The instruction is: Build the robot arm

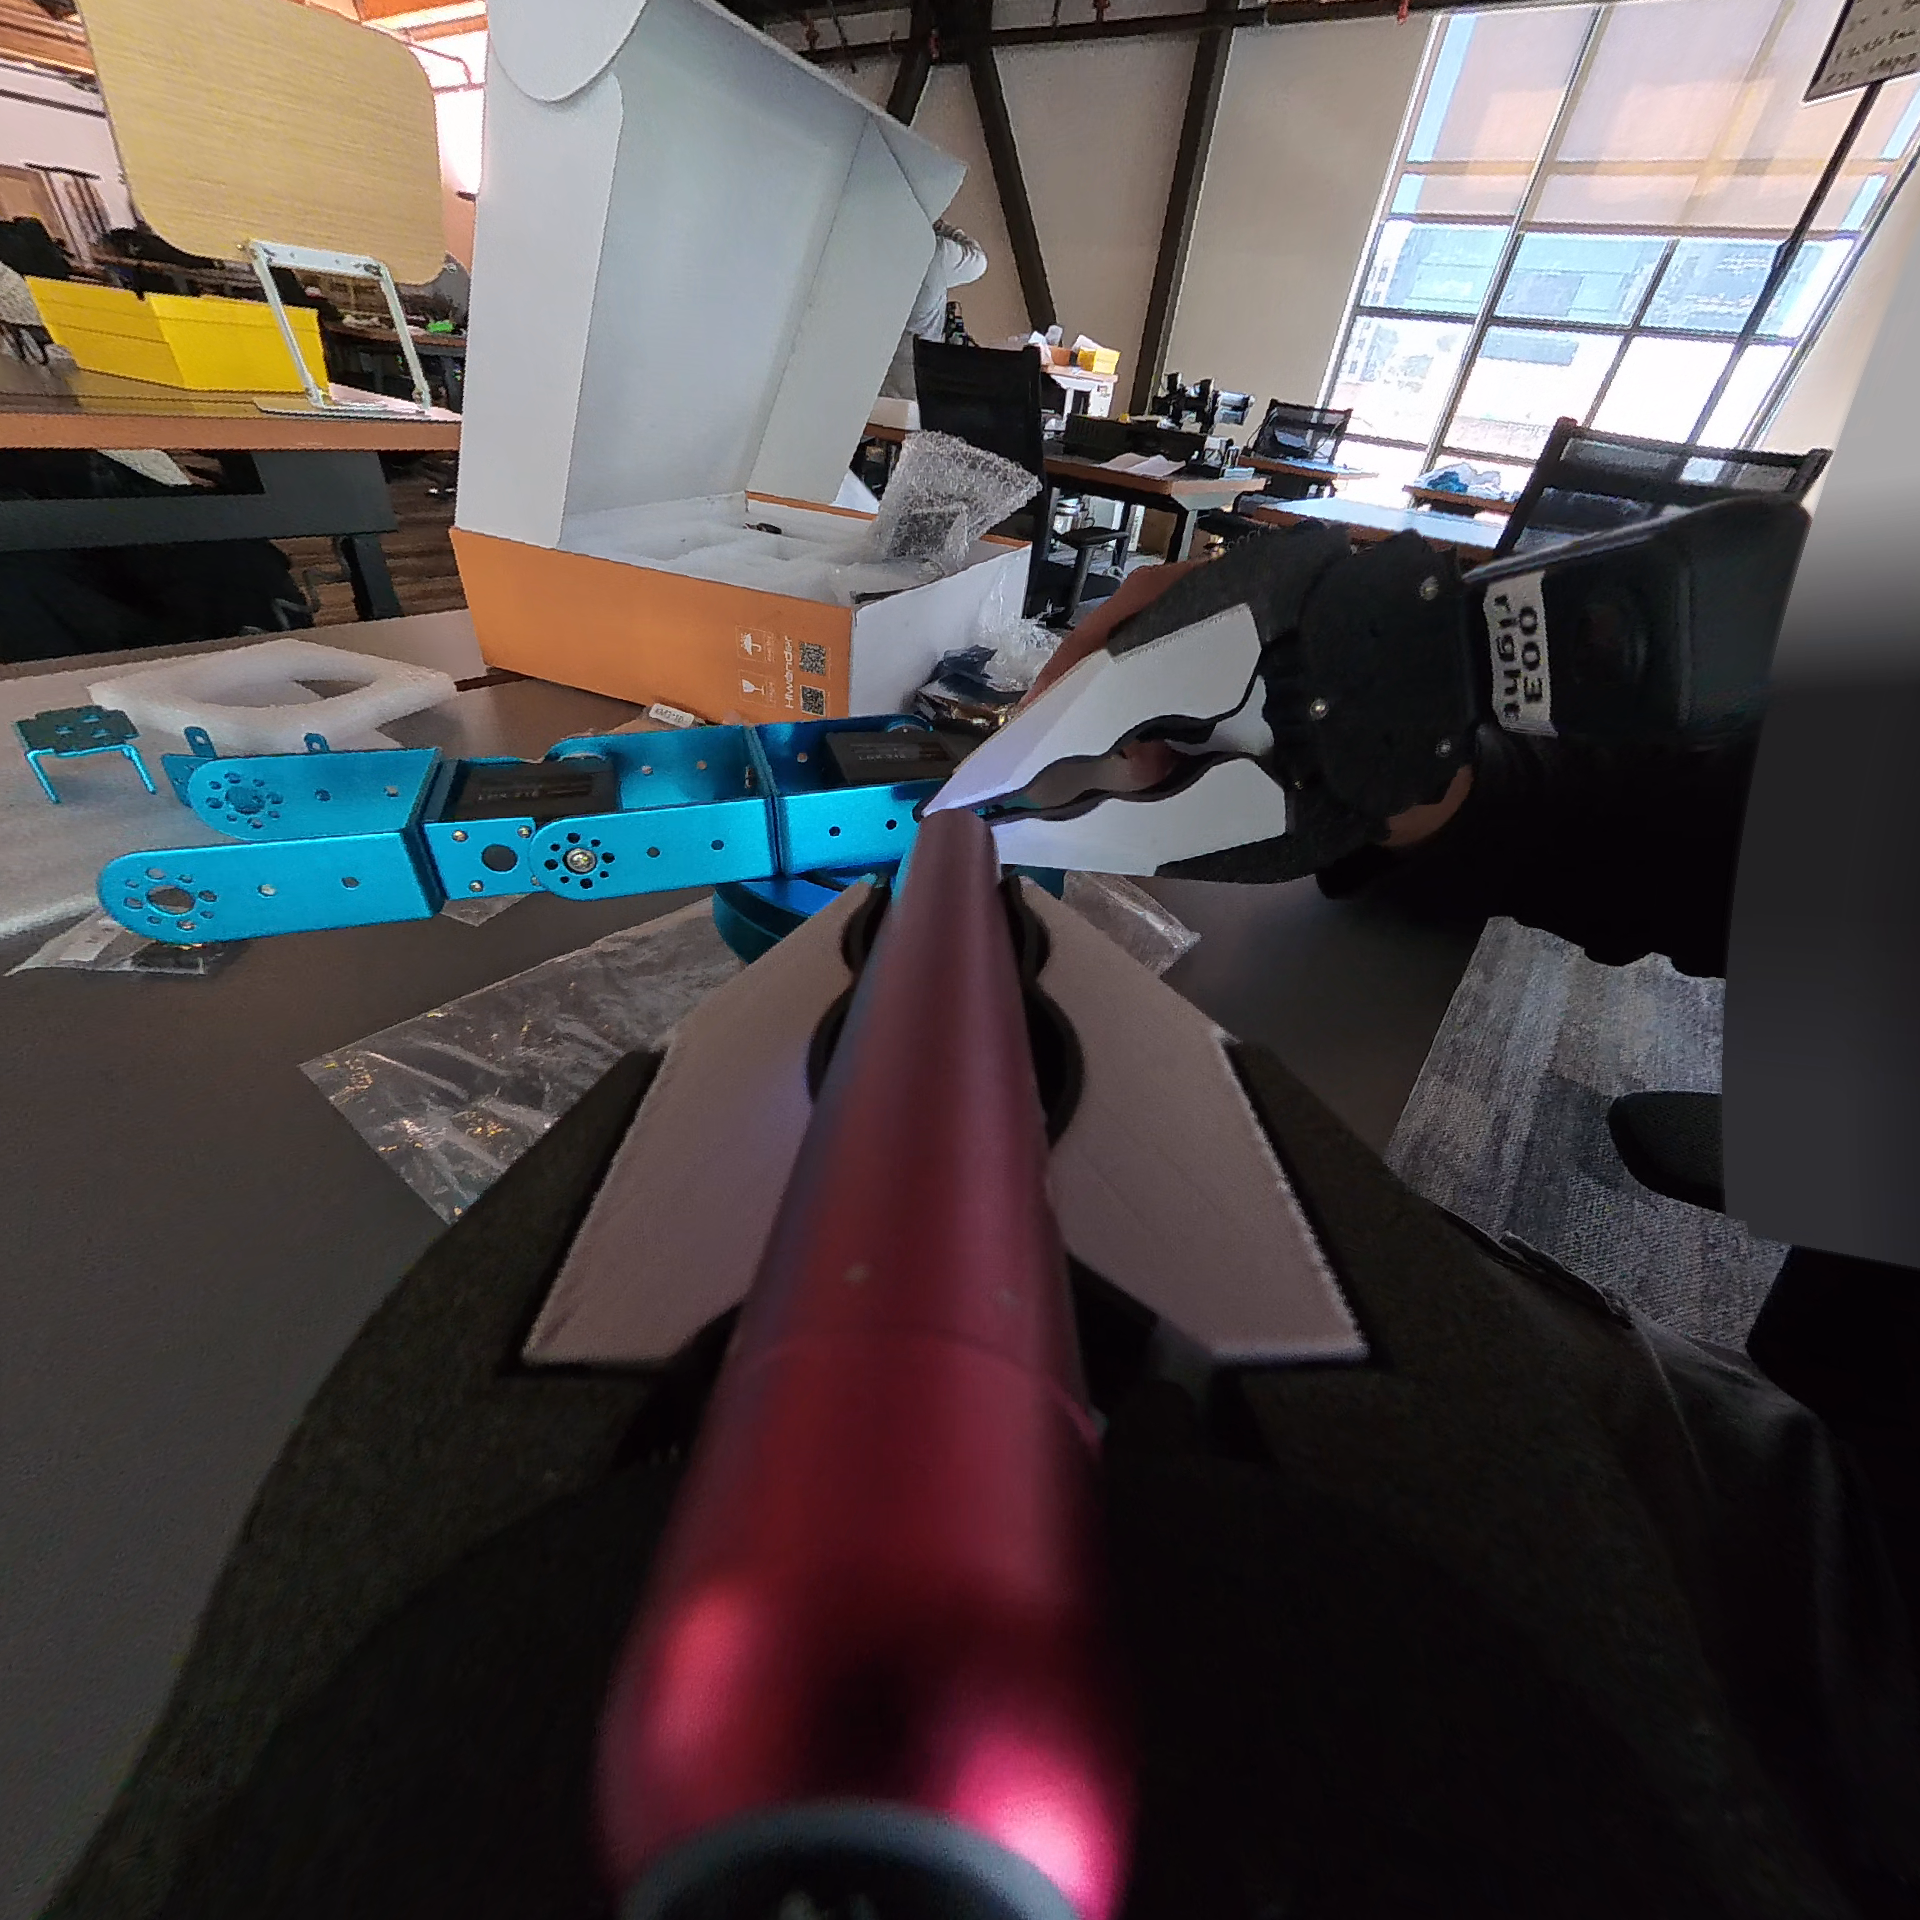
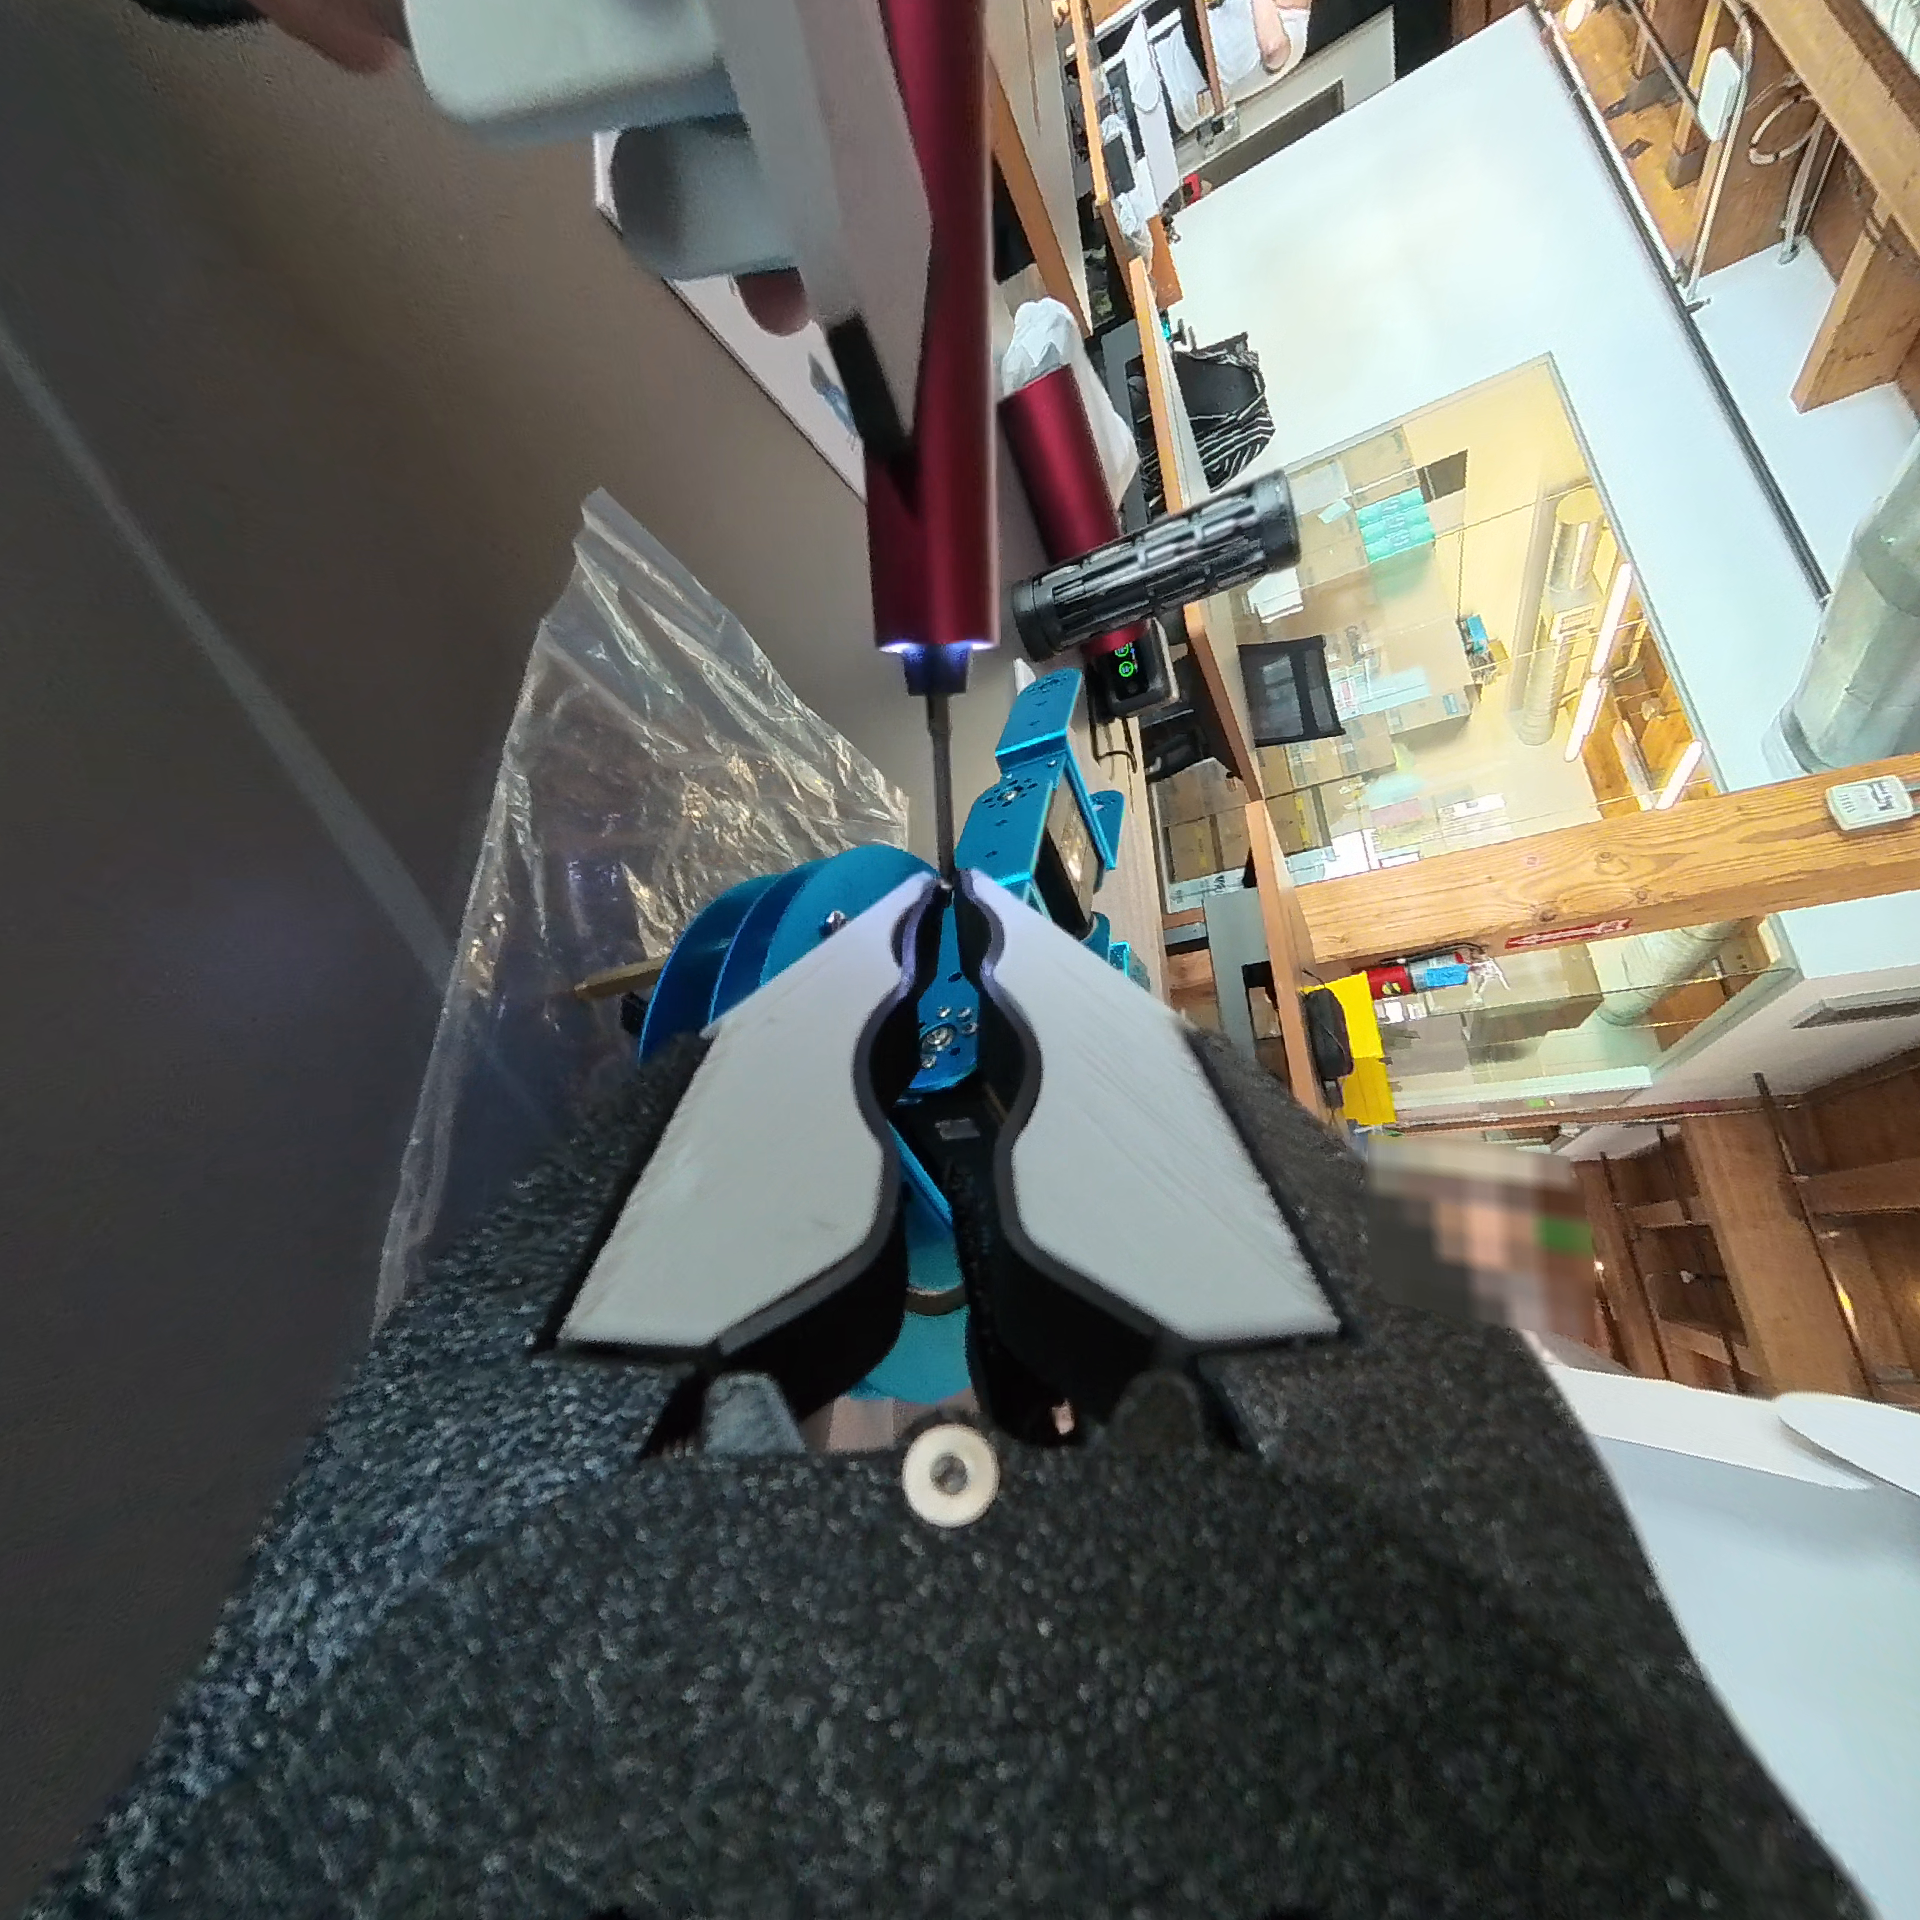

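My left gripper (image 1: 940, 894) is shut on a dark red electric screwdriver (image 1: 914, 1247) that runs forward between its fingers. The screwdriver points at a blue metal robot arm (image 1: 582, 831) that lies sideways on its round blue base (image 1: 769, 920). In the right wrist view the screwdriver (image 2: 930, 416) comes in from the top with its light on. Its thin bit (image 2: 940, 779) ends at the tips of my right gripper (image 2: 943, 888). The right gripper (image 1: 940, 810) is shut with its tips pinched around the bit's end, against the blue arm (image 2: 1029, 821).
An open white and orange box (image 1: 644, 623) stands behind the arm. Clear plastic bags (image 1: 499, 1060) lie on the dark table (image 1: 208, 1195). White foam (image 1: 270, 691) and loose blue brackets (image 1: 73, 738) sit at the left. A red case (image 2: 1060, 488) and a black bit holder (image 2: 1153, 571) lie beyond. Spacing between my two grippers at the tips: around 7 centimetres.
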Tool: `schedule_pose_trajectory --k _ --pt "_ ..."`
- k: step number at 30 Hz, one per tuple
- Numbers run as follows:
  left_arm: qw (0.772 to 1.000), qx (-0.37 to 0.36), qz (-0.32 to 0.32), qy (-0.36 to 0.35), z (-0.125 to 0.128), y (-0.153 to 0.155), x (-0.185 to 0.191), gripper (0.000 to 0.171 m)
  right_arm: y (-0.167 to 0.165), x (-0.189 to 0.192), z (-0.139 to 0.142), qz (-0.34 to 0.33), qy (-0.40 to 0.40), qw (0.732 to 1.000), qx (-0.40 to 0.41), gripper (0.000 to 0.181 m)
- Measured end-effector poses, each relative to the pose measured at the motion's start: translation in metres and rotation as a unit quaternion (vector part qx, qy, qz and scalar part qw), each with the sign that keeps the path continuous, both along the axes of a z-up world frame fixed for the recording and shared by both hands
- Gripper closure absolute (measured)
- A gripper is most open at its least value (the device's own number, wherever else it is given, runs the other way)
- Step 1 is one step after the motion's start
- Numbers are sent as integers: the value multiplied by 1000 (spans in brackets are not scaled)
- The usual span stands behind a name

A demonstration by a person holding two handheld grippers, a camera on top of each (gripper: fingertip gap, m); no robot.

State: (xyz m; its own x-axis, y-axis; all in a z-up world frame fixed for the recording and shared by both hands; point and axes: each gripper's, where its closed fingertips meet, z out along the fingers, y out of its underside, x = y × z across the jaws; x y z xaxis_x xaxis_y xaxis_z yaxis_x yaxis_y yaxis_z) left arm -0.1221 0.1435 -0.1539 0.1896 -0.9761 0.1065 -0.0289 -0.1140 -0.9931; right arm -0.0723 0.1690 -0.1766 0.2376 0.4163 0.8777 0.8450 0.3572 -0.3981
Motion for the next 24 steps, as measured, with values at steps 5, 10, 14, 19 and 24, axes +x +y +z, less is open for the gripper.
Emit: schedule_pose_trajectory --k 5,10,14,19,24 --pt "1000 8 23 15 0 0 2 152 2 2 0 -23 -45 998 41 180" --pt "998 21 55 30 3 -2 5 151 5 3 1 -54 -57 996 53 179" --pt "998 23 58 21 7 -3 5 151 5 2 7 -59 -33 997 49 179" --pt "998 22 58 23 7 -3 2 152 5 1 7 -54 -18 997 42 171" --pt "998 25 55 21 8 -4 1 152 5 0 5 -48 -7 998 34 160"
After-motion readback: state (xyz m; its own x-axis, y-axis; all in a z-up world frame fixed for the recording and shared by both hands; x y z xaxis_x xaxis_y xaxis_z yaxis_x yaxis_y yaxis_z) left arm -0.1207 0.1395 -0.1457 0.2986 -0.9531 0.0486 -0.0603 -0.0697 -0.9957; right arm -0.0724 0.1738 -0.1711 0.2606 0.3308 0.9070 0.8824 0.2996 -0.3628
